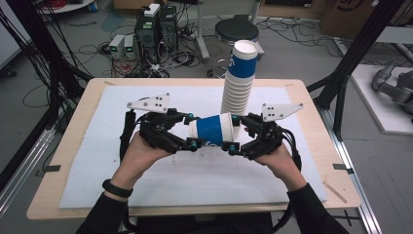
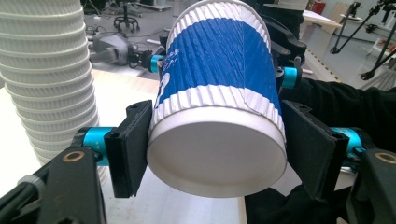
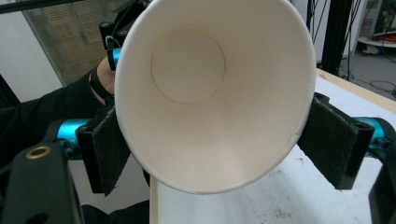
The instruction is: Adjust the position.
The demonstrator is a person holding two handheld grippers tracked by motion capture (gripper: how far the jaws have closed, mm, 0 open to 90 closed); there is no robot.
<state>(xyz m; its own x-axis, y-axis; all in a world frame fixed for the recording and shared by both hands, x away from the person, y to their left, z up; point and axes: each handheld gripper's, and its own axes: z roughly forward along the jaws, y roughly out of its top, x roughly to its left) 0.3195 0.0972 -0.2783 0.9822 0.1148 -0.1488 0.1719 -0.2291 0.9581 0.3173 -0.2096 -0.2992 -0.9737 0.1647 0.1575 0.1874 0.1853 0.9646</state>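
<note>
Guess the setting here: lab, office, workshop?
Most likely a robotics lab. Black desktop computer towers sit on the floor in loose tangled cables, a grey robot arm lies at the right edge, and the light wooden table stands inside a black metal frame.

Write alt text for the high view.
Two hand-held grippers, left gripper and right gripper, clamp a blue-and-white paper cup sideways between them above a white mat. Behind it stands a tall cup stack.

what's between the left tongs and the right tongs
A blue and white paper cup lying on its side, gripped at its base by the left tongs and at its mouth by the right tongs, seen in the high view.
</note>
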